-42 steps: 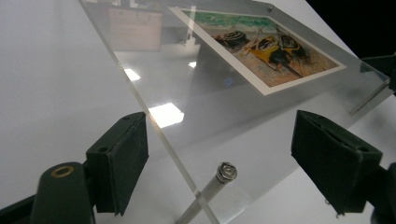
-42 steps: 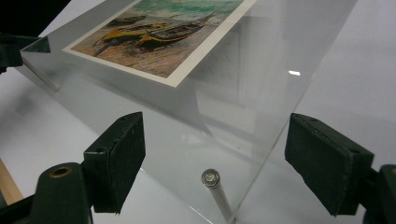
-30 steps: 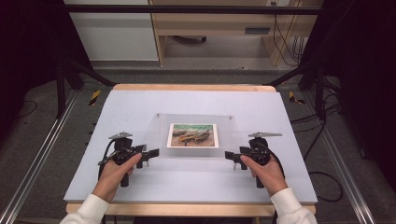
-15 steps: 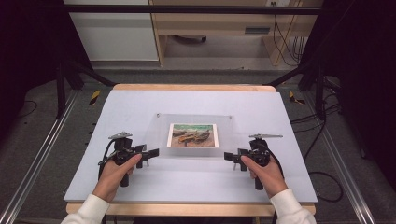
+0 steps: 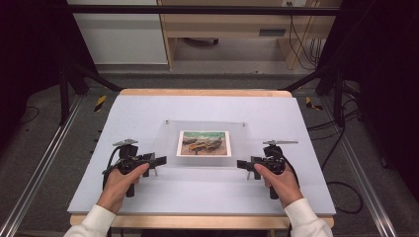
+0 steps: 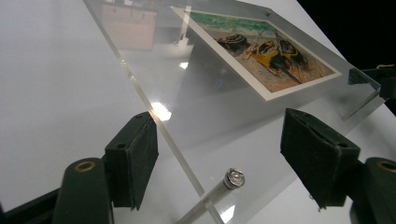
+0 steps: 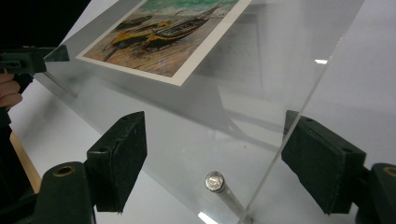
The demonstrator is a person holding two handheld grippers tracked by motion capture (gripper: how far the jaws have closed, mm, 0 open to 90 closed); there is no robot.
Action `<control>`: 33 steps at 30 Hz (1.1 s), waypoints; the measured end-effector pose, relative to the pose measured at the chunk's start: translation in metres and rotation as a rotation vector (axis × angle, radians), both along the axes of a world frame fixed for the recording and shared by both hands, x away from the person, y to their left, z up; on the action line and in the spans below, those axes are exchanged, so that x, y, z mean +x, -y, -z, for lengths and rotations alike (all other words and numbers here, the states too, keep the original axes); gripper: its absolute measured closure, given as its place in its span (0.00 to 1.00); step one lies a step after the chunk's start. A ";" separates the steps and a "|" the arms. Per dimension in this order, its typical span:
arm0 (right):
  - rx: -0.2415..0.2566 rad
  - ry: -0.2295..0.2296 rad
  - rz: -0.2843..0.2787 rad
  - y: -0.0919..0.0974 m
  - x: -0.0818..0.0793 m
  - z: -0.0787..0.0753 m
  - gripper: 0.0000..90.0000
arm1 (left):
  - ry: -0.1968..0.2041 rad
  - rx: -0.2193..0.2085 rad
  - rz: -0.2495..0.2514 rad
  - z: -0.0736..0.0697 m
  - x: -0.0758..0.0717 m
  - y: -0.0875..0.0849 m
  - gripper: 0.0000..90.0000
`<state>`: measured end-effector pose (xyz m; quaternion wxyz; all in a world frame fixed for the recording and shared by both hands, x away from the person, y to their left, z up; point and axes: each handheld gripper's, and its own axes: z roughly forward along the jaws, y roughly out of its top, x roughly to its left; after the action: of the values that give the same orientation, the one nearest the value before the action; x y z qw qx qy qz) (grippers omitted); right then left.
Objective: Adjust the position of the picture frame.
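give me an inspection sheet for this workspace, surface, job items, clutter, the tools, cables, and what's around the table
Surface: white tabletop with a wooden edge, bare around the frame.
Job's things: clear acrylic picture frame lying near the centre, holding a print of beached boats; metal standoff bolts at its corners.
Clutter: nothing seen.
Grippers: left tool and right tool each hand-held at a near corner of the frame, jaws open either side of its edge, not clamped.
Cables: one black cable trails from the left tool; more on the floor at right.
Surroundings: black rig posts, metal floor rails, wooden furniture behind.
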<state>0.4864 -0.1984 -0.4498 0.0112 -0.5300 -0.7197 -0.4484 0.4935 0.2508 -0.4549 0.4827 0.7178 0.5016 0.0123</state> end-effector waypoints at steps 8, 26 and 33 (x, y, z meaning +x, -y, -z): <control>-0.017 0.030 -0.001 0.000 -0.001 -0.002 0.29 | 0.026 0.030 0.010 -0.004 -0.001 0.000 0.32; -0.010 0.096 0.007 0.000 0.017 -0.008 0.32 | 0.067 0.011 -0.026 -0.008 0.014 -0.002 0.36; -0.036 0.115 -0.014 -0.001 0.011 -0.003 0.34 | 0.093 0.037 -0.025 -0.004 0.009 -0.003 0.39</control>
<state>0.4972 -0.1976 -0.4471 -0.0365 -0.4985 -0.7308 -0.4649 0.5027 0.2533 -0.4512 0.4919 0.7188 0.4874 0.0608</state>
